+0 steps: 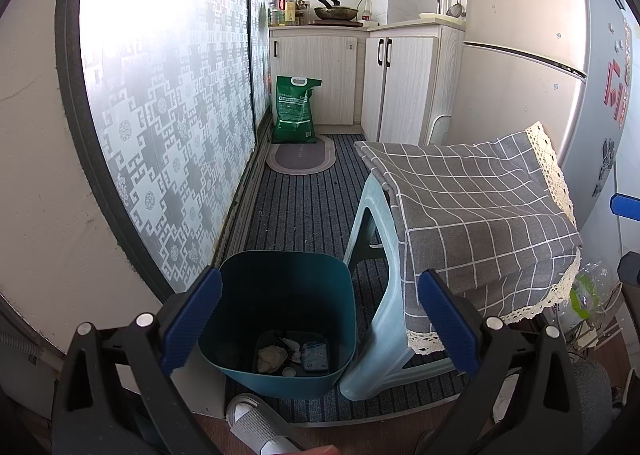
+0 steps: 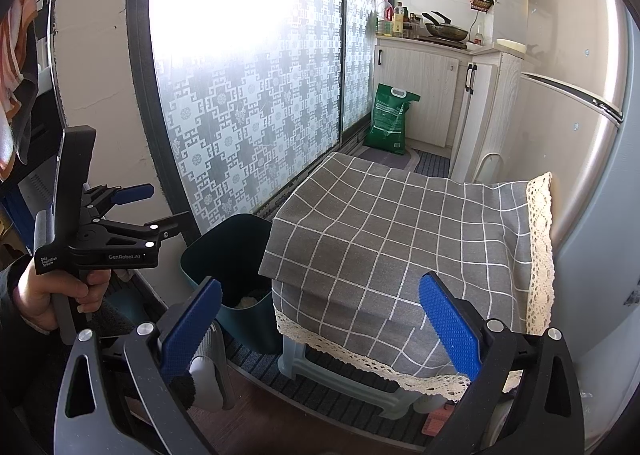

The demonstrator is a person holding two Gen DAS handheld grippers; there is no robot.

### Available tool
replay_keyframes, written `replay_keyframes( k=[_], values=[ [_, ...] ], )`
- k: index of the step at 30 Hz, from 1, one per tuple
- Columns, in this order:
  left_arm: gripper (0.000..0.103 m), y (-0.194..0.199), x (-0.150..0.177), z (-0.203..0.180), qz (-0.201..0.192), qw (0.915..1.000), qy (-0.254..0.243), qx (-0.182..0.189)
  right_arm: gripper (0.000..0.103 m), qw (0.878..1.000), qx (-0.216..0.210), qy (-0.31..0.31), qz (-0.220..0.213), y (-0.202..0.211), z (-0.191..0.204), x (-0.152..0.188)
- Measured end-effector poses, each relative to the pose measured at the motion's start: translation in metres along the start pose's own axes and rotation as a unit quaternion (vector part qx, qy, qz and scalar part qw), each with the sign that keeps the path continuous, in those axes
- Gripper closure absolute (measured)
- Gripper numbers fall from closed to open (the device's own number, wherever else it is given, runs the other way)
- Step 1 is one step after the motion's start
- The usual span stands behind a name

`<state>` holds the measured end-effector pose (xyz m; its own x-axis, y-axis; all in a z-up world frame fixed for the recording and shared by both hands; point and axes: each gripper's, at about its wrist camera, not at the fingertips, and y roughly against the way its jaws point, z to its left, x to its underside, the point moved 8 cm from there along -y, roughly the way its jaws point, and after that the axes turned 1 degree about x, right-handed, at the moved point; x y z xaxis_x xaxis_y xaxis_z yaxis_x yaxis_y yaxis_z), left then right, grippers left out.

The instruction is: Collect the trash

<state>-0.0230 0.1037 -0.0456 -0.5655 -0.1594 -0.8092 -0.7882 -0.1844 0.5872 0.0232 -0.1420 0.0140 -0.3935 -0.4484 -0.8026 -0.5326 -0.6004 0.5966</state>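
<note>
A grey checked cloth (image 2: 404,239) with lace edges drapes a pale plastic stool (image 1: 372,295) on the striped floor mat (image 1: 304,199). Just beside the stool's left edge stands the teal bin (image 1: 280,319), touching it, with crumpled trash (image 1: 292,353) at its bottom. Bare mat runs beyond toward the cabinets. Left tongs (image 1: 320,321) and right tongs (image 2: 320,329) both gape released, empty
</note>
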Motion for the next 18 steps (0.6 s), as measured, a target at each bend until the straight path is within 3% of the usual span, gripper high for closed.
replay_keyframes(
  k=[18],
  values=[
    [0.003, -0.0052, 0.0059, 0.009, 0.015, 0.9997, 0.007, -0.016, 0.003, 1.0, 0.0, 0.0, 0.001, -0.0005, 0.0001, 0.0003]
  ],
)
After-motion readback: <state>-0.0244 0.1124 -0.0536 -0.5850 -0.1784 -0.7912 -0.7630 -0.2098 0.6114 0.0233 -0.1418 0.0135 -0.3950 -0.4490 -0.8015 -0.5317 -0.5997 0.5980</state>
